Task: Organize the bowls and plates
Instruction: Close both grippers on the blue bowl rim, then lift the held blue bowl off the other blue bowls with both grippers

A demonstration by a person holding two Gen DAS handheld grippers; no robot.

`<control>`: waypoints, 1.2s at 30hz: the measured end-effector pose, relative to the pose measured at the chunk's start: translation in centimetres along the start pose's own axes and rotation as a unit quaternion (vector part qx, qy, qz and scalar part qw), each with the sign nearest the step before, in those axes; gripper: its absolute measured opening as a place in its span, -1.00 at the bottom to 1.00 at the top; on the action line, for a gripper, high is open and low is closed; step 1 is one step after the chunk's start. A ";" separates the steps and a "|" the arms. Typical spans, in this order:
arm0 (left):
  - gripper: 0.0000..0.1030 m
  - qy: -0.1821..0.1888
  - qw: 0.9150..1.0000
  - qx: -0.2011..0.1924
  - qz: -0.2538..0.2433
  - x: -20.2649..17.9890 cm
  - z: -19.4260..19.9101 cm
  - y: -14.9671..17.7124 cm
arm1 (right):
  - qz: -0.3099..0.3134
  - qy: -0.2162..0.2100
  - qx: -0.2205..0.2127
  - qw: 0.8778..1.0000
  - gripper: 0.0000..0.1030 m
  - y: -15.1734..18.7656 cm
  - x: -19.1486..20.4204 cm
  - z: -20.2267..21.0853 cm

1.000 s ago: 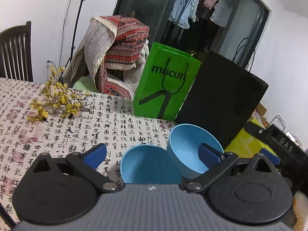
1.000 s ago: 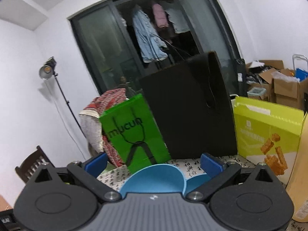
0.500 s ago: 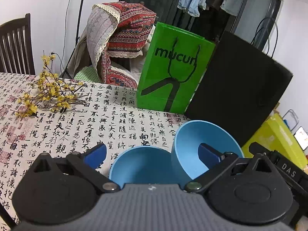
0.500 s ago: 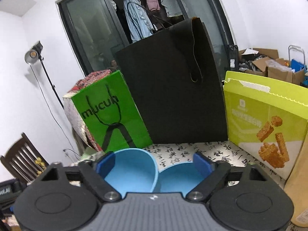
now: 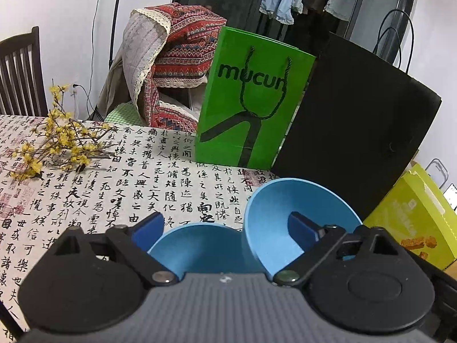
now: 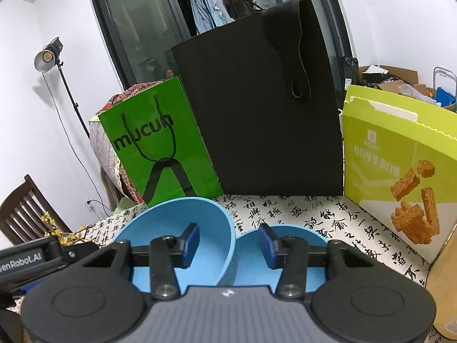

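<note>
Two blue bowls are found on the near part of the table, which is covered with a cloth printed in black calligraphy. In the left wrist view a level bowl is seen just ahead of the left claw, and a tilted bowl leans against its right side, its mouth turned towards the near left. The two bowls appear to be touching.

The left claw is nearly fully spread and its jaws are closing slightly. The level bowl lies between them, the left finger standing outside its left rim and the right finger reaching into the tilted bowl. No pad is seen pressing on anything.

In the right wrist view the tilted bowl is on the left and a second bowl on the right. The right claw is about half spread and its jaws are closing. The right wall of the tilted bowl stands upright between the fingers, the left finger being inside that bowl and the right finger over the other one. Gaps remain on both sides of the wall, so nothing is gripped yet.

The coming move is judged to turn on this wall: it lies straight ahead of the right claw, between its pads, running near to far. The right claw is the better placed for the tilted bowl.

A green bag, a black bag and a yellow box stand at the far edge.
</note>
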State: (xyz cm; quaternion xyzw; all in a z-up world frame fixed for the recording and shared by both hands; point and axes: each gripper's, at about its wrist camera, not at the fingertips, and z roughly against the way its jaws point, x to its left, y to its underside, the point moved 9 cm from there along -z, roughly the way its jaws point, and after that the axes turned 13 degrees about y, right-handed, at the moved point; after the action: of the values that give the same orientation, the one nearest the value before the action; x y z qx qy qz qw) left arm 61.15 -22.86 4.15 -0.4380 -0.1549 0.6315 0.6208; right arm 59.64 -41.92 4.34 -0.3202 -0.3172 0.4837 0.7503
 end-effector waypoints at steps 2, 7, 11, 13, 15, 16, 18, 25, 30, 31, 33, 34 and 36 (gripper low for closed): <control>0.62 0.005 1.000 0.006 -0.002 -0.2 -0.3 0.2 | 0.001 0.001 0.001 1.000 -0.23 0.0 0.0 -0.1; 0.32 0.014 1.000 0.009 -0.002 -0.6 -0.8 0.8 | 0.006 0.005 -0.002 1.000 -0.27 0.1 0.1 -0.2; 0.21 0.019 1.000 0.008 -0.006 -1.1 -0.9 1.0 | 0.009 0.003 0.002 1.000 -0.36 0.2 0.2 -0.6; 0.09 0.018 1.000 0.007 -0.009 -1.3 -0.9 1.1 | 0.010 0.004 0.005 1.000 -0.39 0.4 0.2 -0.7; -0.13 0.019 1.000 0.009 -0.011 -1.4 -0.9 1.2 | 0.012 0.006 0.007 1.000 -0.44 0.5 0.3 -0.8; -0.19 0.021 1.000 0.010 -0.011 -1.4 -0.9 1.2 | 0.013 0.007 0.007 1.000 -0.49 0.5 0.3 -0.8; -0.50 0.025 1.000 0.012 -0.013 -1.5 -1.0 1.3 | 0.016 0.005 0.008 1.000 -0.54 0.6 0.5 -0.9; -0.71 0.024 1.000 0.008 -0.018 -1.8 -1.0 1.3 | 0.024 0.011 0.003 1.000 -0.79 0.6 0.6 -0.9; -0.71 0.020 1.000 0.006 -0.024 -1.9 -0.9 1.4 | 0.029 0.011 -0.001 1.000 -0.82 0.6 0.6 -0.9; -0.71 0.020 0.999 0.005 -0.025 -1.9 -0.9 1.4 | 0.030 0.012 -0.002 0.999 -0.82 0.6 0.6 -0.9; -0.71 0.019 0.999 0.003 -0.027 -1.9 -0.9 1.5 | 0.031 0.012 -0.003 0.999 -0.83 0.6 0.7 -0.9; -0.71 0.019 0.999 0.003 -0.027 -1.9 -0.8 1.5 | 0.032 0.012 -0.003 0.999 -0.83 0.6 0.7 -0.9; -0.71 0.019 0.999 0.001 -0.028 -1.9 -0.7 1.5 | 0.032 0.011 -0.004 0.999 -0.83 0.6 0.7 -0.9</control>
State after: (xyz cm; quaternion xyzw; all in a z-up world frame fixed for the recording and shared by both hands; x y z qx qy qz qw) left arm 60.42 -25.14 3.40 -0.4452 -0.1543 0.6056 0.6413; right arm 60.27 -41.19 3.48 -0.3382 -0.3002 0.5031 0.7365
